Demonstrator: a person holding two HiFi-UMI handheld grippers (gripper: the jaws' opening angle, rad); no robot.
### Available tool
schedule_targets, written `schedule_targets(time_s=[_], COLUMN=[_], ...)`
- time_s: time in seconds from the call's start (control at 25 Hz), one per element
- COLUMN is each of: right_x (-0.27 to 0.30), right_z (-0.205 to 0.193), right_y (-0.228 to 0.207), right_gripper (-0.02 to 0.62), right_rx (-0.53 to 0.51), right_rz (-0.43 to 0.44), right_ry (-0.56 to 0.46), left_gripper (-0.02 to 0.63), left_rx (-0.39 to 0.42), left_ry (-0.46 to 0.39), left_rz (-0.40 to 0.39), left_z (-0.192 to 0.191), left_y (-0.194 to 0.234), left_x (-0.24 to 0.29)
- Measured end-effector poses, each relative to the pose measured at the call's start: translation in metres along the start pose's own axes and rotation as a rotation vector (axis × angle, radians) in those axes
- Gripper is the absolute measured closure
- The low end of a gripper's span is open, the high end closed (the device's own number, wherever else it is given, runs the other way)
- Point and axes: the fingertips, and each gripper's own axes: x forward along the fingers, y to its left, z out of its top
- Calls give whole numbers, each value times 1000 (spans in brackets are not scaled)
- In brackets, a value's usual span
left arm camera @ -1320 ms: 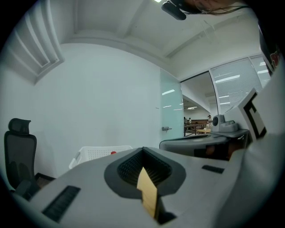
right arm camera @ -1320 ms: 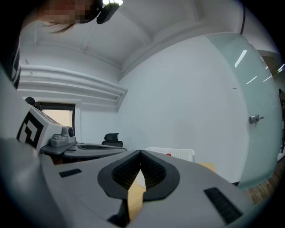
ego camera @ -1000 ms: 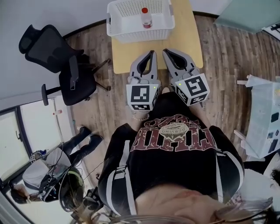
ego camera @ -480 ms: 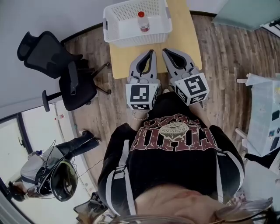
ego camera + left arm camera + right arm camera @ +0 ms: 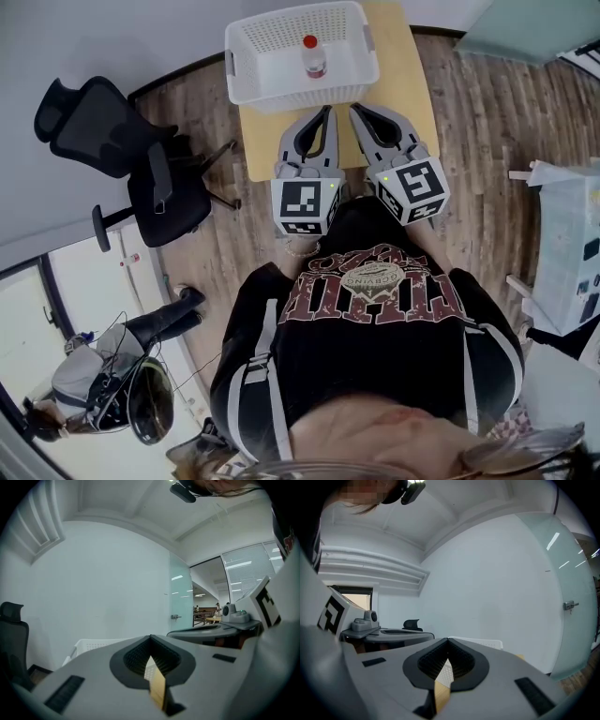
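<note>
**Head view, near to far.** A person in a black shirt holds two claws side by side above the near edge of a small wooden table. The left claw and the right claw both point away from the person and touch nothing.

**Left gripper view.** The jaws of the left claw meet at their tips, closed with nothing between them.

**Right gripper view.** The right claw is likewise closed and empty.

**Beyond the claws.** A white basket stands just past both tips, on the far part of the table. A clear bottle with a red cap stands upright near the middle of the basket. A black office chair stands on the wooden floor to the left of the table
</note>
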Motion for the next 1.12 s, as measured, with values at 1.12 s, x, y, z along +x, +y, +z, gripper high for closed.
schedule_targets(time_s=[1.12], right_x=[125], right_z=[0], right_y=[-14], right_gripper=[578], right_rx=[13], right_rz=[-126], right_ry=[36], left_gripper=[558], left_rx=[12], left_ry=[19], left_rz=[-151], left_z=[0], left_y=[107], left_x=[70])
